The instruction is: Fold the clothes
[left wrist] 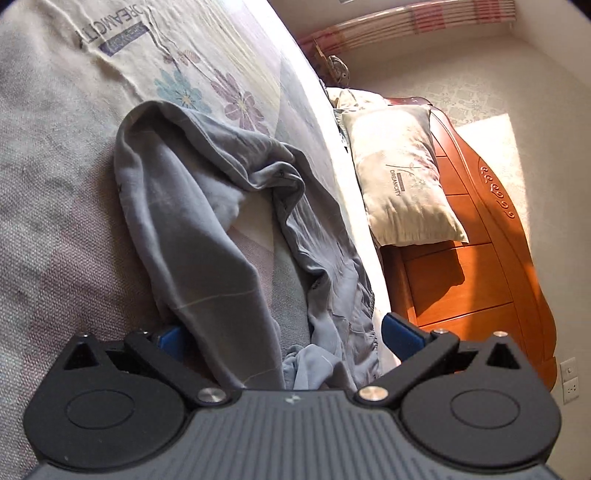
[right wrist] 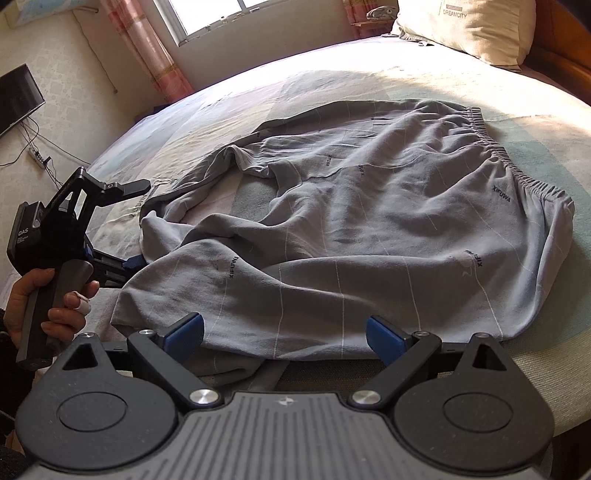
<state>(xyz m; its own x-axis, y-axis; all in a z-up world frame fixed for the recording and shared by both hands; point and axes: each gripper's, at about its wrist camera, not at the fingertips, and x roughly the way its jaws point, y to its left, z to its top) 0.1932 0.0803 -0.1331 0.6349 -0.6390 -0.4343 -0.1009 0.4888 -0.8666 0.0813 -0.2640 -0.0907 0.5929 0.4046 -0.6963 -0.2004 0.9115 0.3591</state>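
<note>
A pair of grey, thin-lined fabric trousers with an elastic waistband [right wrist: 369, 206] lies crumpled on a bed covered with a pale flower-printed sheet [right wrist: 258, 92]. In the right wrist view the waistband lies at the far right, and the two legs run toward the near left, one bunched up and folded over on itself.

The right gripper [right wrist: 284, 332] sits low at the near edge of the bed, its blue-padded jaws spread wide on either side of the near trouser leg's hem, with cloth lying between them.

The left gripper [left wrist: 284, 332] is at the left of the trousers, held by a hand [right wrist: 55, 295] wrapped around its grey handle, with a white bandage on one finger. In its own view the jaws stand wide apart, and a fold of the grey cloth runs down between them; the left pad is partly hidden behind the fabric.

A cream pillow printed with the word DREAMCITY [right wrist: 469, 29] leans against an orange-brown wooden headboard [left wrist: 480, 240] at the far right. Pink striped curtains [right wrist: 147, 40] hang by the window at the far left.
</note>
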